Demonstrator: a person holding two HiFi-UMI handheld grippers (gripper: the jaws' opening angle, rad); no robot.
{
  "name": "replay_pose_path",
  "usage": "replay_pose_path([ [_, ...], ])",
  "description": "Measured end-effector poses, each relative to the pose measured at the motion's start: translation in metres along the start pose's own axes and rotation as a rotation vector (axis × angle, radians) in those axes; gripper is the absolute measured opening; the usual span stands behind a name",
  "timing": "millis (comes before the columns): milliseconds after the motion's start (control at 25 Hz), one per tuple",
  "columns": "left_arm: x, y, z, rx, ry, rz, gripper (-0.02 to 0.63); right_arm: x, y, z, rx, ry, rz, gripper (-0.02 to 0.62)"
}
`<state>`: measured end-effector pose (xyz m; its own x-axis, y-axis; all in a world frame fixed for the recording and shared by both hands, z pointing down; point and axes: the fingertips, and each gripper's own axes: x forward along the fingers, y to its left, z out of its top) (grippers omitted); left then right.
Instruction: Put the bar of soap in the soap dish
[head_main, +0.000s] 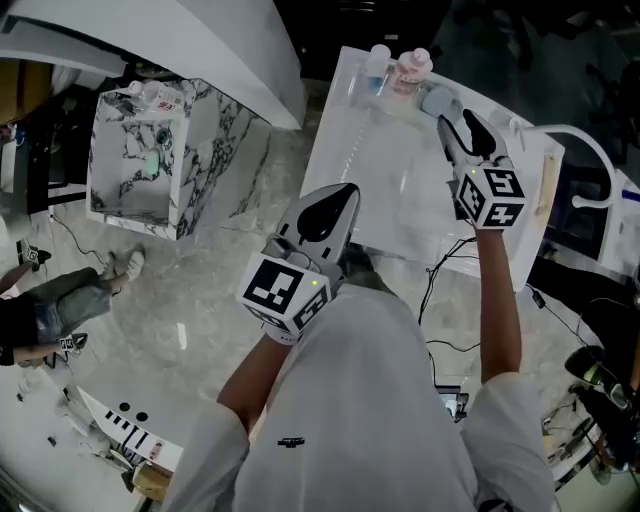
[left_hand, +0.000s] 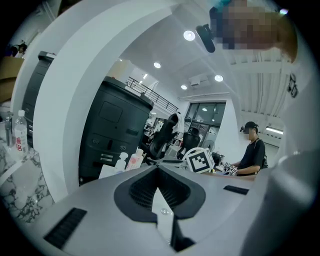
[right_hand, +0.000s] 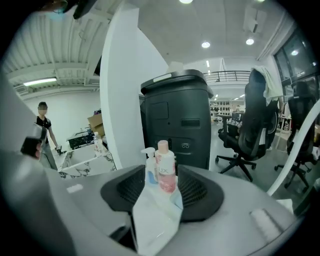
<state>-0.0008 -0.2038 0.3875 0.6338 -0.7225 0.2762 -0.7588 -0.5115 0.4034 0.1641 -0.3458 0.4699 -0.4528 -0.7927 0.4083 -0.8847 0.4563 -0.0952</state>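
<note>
Grey two-jaw left gripper (head_main: 340, 195): jaws pressed together, empty, at near table edge. Right gripper (head_main: 457, 122): jaws spread, nothing between, over far right of white rectangular table (head_main: 380, 190). No clear soap bar or soap dish in view. Pale blue rounded object (head_main: 436, 100) just beside right tips may be either. Risks: grabbing wrong item, or knocking white pump bottle (right_hand: 148, 167) and pink plastic bottle (right_hand: 165, 172) beyond.

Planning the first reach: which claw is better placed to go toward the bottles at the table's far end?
Probably right. The right claw is out over the table, open, pointing at the bottles. The left claw is back by the near edge, shut.
</note>
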Motion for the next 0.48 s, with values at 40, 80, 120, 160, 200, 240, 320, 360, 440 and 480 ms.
replay_pose_path([
  [40, -0.002, -0.001, -0.001, -0.001, -0.003, 0.004, 0.009, -0.006, 0.006, 0.005, -0.006, -0.010, 0.007, 0.201],
  [80, -0.005, -0.002, -0.001, -0.004, -0.007, 0.009, 0.009, -0.013, 0.011, 0.009, -0.012, -0.020, 0.013, 0.199],
  [120, -0.007, -0.003, -0.002, -0.006, -0.011, 0.013, 0.008, -0.019, 0.015, 0.012, -0.020, -0.027, 0.018, 0.197],
  [160, -0.009, -0.005, -0.002, -0.007, -0.015, 0.016, 0.009, -0.026, 0.019, 0.015, -0.029, -0.033, 0.018, 0.182],
  [200, -0.011, -0.007, -0.003, -0.006, -0.019, 0.017, 0.008, -0.033, 0.023, 0.016, -0.041, -0.037, 0.013, 0.162],
  [240, -0.013, -0.010, -0.003, -0.005, -0.022, 0.017, 0.009, -0.040, 0.025, 0.017, -0.052, -0.041, 0.003, 0.134],
  [320, -0.018, -0.014, -0.002, 0.000, -0.029, 0.016, 0.008, -0.054, 0.031, 0.019, -0.067, -0.051, -0.015, 0.106],
  [360, -0.019, -0.016, -0.001, 0.003, -0.034, 0.016, 0.009, -0.060, 0.034, 0.021, -0.068, -0.057, -0.019, 0.094],
  [440, -0.023, -0.019, 0.001, 0.006, -0.046, 0.016, 0.009, -0.071, 0.042, 0.025, -0.071, -0.068, -0.020, 0.071],
  [480, -0.024, -0.020, 0.002, 0.007, -0.051, 0.017, 0.009, -0.076, 0.045, 0.027, -0.073, -0.074, -0.022, 0.062],
])
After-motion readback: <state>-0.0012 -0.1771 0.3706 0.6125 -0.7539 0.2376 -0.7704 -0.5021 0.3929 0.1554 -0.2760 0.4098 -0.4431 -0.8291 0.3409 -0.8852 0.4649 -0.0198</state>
